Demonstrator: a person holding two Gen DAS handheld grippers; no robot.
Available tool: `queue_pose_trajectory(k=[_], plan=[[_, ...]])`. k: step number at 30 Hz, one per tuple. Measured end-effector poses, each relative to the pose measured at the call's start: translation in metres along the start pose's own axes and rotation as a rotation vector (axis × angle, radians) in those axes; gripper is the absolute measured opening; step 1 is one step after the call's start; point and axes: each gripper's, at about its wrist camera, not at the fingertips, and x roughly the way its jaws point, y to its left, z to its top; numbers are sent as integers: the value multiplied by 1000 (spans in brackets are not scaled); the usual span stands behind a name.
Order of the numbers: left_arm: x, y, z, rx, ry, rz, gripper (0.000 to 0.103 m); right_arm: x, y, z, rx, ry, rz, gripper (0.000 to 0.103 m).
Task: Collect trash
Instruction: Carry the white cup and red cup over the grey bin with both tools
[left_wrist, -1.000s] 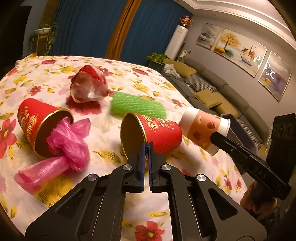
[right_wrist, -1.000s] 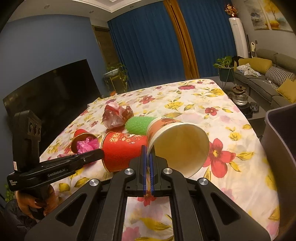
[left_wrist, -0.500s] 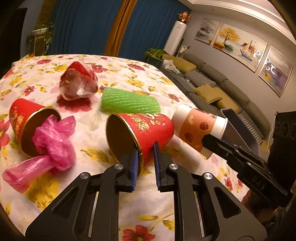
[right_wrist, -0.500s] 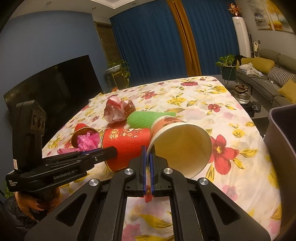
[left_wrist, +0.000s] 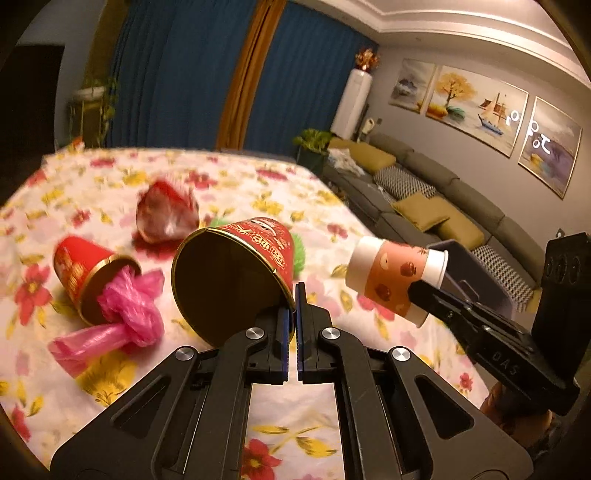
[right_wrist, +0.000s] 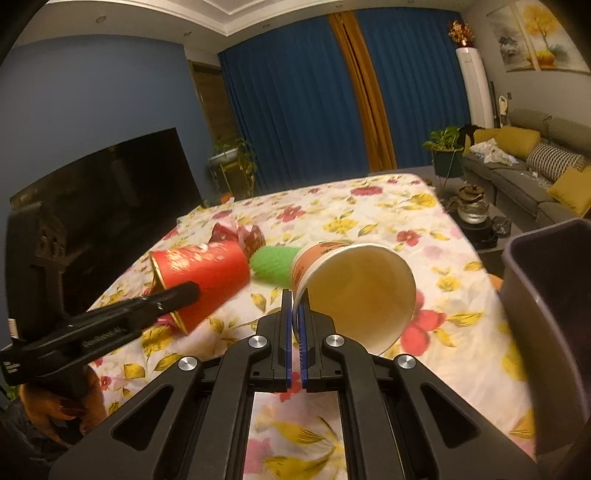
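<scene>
My left gripper (left_wrist: 293, 295) is shut on the rim of a red paper cup (left_wrist: 236, 273) and holds it lifted above the table; the cup also shows in the right wrist view (right_wrist: 207, 275). My right gripper (right_wrist: 294, 302) is shut on the rim of an orange-and-white paper cup (right_wrist: 354, 284), held in the air; it also shows in the left wrist view (left_wrist: 397, 280). On the floral tablecloth (left_wrist: 110, 173) lie a second red cup (left_wrist: 86, 271) stuffed with a pink plastic bag (left_wrist: 125, 314), a crumpled red wrapper (left_wrist: 166, 214) and a green foam net (right_wrist: 275, 264).
A dark grey bin (right_wrist: 550, 317) stands at the table's right edge, close to the orange cup; it also shows in the left wrist view (left_wrist: 469, 273). A sofa (left_wrist: 443, 199) lies beyond the table. A dark television (right_wrist: 99, 192) stands at the left.
My left gripper closed on the red cup's rim and lifted it off the table. My right gripper raised the orange cup slightly and moved it nearer the bin.
</scene>
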Motion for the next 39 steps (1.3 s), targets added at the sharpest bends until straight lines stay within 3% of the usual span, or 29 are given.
queue_pose_trajectory(k=[11,26,39], plan=[[-6,-78,2,104,-41,-58,2,-65,-30,2,-4,-86,-110,4],[35,-217,-5,247,-37,-230,2,-144,-121,-5,88,-169,-291,4],[89,-263,-13,282,23,-305,2,-167,-173,-10,161,-211,-369,4]])
